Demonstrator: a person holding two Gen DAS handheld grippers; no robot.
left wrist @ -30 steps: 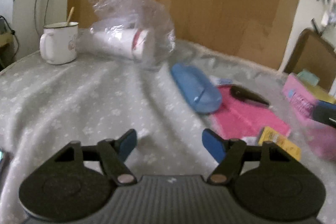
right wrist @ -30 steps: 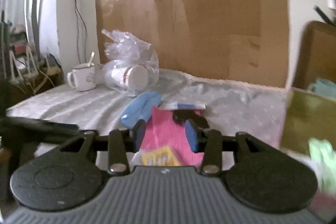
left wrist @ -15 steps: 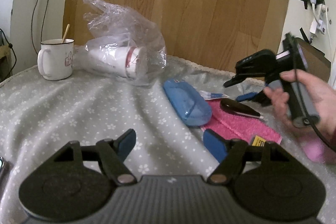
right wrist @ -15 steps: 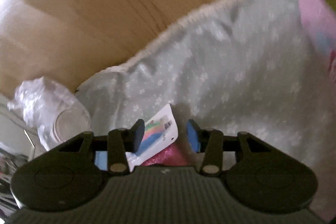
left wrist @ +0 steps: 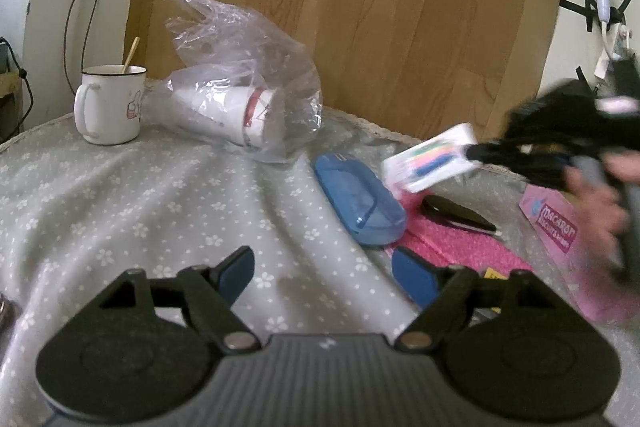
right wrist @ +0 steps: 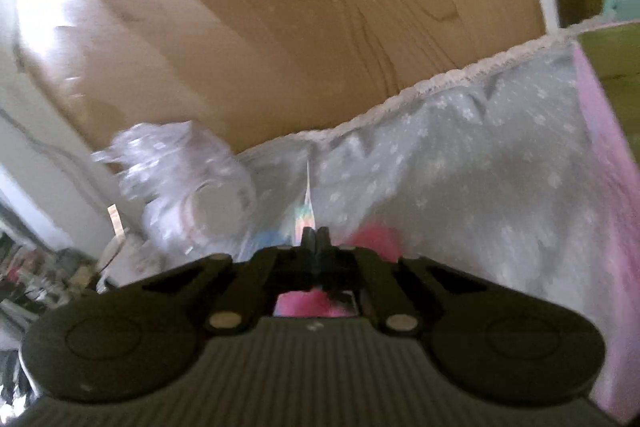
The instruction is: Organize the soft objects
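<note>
My right gripper (right wrist: pixel 315 233) has its jaws pinched together on the edge of a small white packet (left wrist: pixel 430 157) with coloured print, and they have just been closing on it. From the left wrist view the packet hangs clear of the cloth, ahead and to the right of my left gripper (left wrist: pixel 322 269), above the blue case (left wrist: pixel 358 201) and the pink towel (left wrist: pixel 460 241). I judge it light, thin and floppy, likely slick film, so a pinch near one edge lets it sag and swing; a hold further in from the edge would feel safer. My left gripper hovers low over the flowered tablecloth (left wrist: pixel 140 211), jaws wide apart with nothing between them, and they have just been opening further. The towel looks soft and limp, best taken by a corner or fold.
</note>
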